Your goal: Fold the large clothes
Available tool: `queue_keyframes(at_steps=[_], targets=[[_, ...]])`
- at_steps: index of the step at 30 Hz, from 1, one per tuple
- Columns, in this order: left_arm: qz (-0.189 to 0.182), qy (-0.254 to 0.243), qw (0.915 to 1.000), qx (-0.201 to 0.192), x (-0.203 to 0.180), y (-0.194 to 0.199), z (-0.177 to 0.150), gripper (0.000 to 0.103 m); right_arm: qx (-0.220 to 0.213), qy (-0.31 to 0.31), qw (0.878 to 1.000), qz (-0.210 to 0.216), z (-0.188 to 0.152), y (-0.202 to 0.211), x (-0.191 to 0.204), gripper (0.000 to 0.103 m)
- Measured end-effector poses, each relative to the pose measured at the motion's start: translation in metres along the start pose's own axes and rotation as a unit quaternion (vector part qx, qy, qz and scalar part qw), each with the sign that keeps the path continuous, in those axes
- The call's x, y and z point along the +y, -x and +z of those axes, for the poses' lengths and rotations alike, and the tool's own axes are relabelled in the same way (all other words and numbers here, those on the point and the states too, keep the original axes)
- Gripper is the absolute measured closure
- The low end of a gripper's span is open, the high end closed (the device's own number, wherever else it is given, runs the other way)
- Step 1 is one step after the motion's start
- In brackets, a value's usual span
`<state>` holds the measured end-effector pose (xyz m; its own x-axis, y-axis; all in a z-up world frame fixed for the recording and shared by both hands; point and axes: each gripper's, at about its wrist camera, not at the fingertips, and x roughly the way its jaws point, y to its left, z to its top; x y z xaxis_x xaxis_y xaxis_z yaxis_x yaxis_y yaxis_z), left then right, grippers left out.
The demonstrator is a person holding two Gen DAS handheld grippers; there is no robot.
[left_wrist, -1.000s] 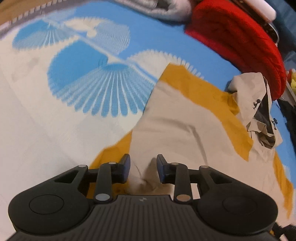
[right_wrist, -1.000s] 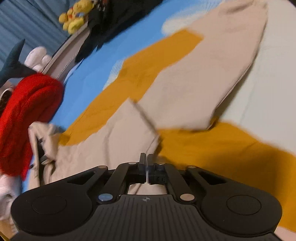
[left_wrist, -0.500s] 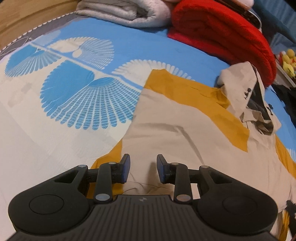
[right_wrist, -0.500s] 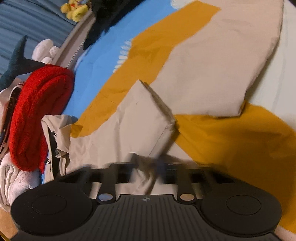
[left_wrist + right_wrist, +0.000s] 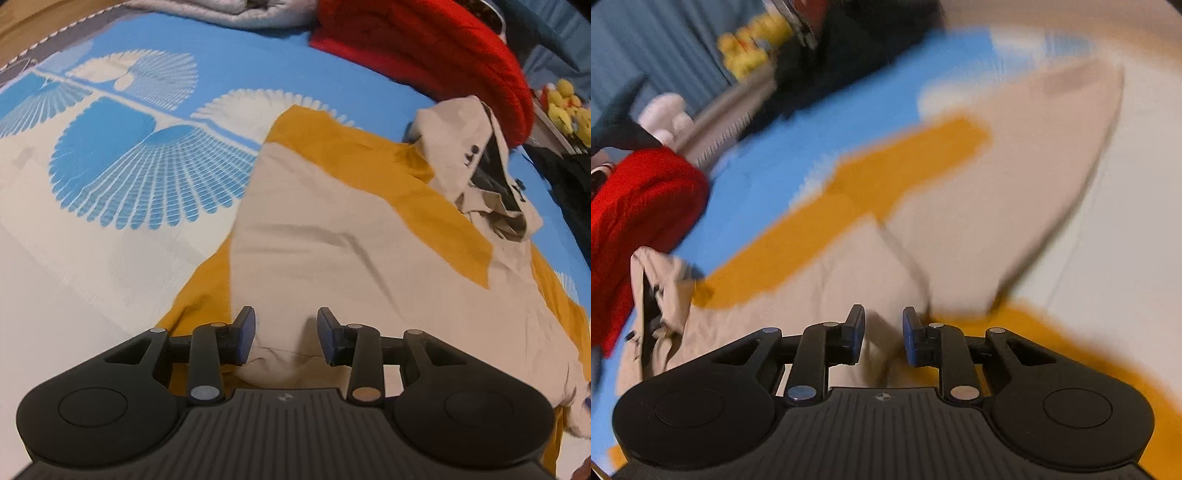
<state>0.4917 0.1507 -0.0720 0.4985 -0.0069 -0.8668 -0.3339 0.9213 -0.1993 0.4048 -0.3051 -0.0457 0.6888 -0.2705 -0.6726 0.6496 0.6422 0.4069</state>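
lying creased, beige-and-mustard jacket (image 5: 332, 236) under both spread grippers, left (image 5: 286, 338) and right (image 5: 882, 338)

Setting: a bedroom in a home. Working surface is a bed covered by a bedspread (image 5: 122, 177) printed in blue and white fan shapes, with a folded grey blanket (image 5: 236, 9) and a bunched red knit blanket (image 5: 436, 44) at its far edge; a blue curtain (image 5: 653, 44) hangs behind. Yellow plush toys (image 5: 565, 107), a white-and-dark stuffed animal (image 5: 661, 118) and a heap of dark clothing (image 5: 569, 184) sit along the bedside, and a beige-and-mustard jacket (image 5: 332, 243) is spread on the bed.
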Motion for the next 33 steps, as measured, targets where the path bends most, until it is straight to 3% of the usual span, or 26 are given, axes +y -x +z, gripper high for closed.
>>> queue_keyframes(at_steps=[3,5,7,8,9,10,13,16,19,23,28,33], targets=[[-0.004,0.005,0.9996,0.029,0.002,-0.010,-0.003,0.062,-0.034,0.004,0.999,0.017,0.009,0.009,0.001,0.077],[-0.001,0.008,0.9990,0.043,0.004,-0.015,-0.006,0.062,-0.015,-0.003,0.998,0.059,0.013,0.001,-0.002,0.074],[0.005,0.004,0.9992,0.039,0.001,-0.012,-0.007,0.062,0.063,-0.013,0.993,0.096,0.014,-0.026,-0.008,0.072],[0.002,0.006,0.9994,0.033,0.000,-0.008,-0.007,0.062,0.109,-0.021,0.989,0.094,0.011,-0.042,-0.009,0.072],[-0.005,0.007,0.9995,0.029,-0.002,-0.004,-0.007,0.061,0.142,-0.024,0.987,0.076,0.008,-0.054,-0.015,0.075],[-0.014,0.007,0.9995,0.027,-0.004,-0.001,-0.007,0.059,0.155,-0.030,0.985,0.068,0.006,-0.060,-0.021,0.085],[-0.032,0.000,0.9985,0.043,-0.012,-0.005,-0.013,0.055,0.152,-0.029,0.985,0.073,0.010,-0.056,-0.023,0.085],[-0.015,-0.007,0.9971,0.075,-0.014,-0.019,-0.023,0.055,0.135,-0.013,0.988,0.073,0.017,-0.044,-0.019,0.081],[-0.011,-0.008,0.9982,0.059,-0.019,-0.010,-0.023,0.055,0.114,-0.012,0.991,0.073,0.029,-0.031,-0.022,0.078],[-0.033,-0.026,0.9987,0.030,-0.037,0.013,-0.023,0.054,0.067,0.003,0.995,0.068,0.053,-0.017,-0.033,0.075],[-0.048,-0.067,0.9965,0.013,-0.068,0.025,-0.033,0.053,0.033,0.001,0.998,0.060,0.084,-0.010,-0.071,0.075],[-0.053,-0.090,0.9945,0.010,-0.084,0.027,-0.046,0.053,-0.001,-0.030,0.998,0.049,0.127,-0.010,-0.139,0.075]])
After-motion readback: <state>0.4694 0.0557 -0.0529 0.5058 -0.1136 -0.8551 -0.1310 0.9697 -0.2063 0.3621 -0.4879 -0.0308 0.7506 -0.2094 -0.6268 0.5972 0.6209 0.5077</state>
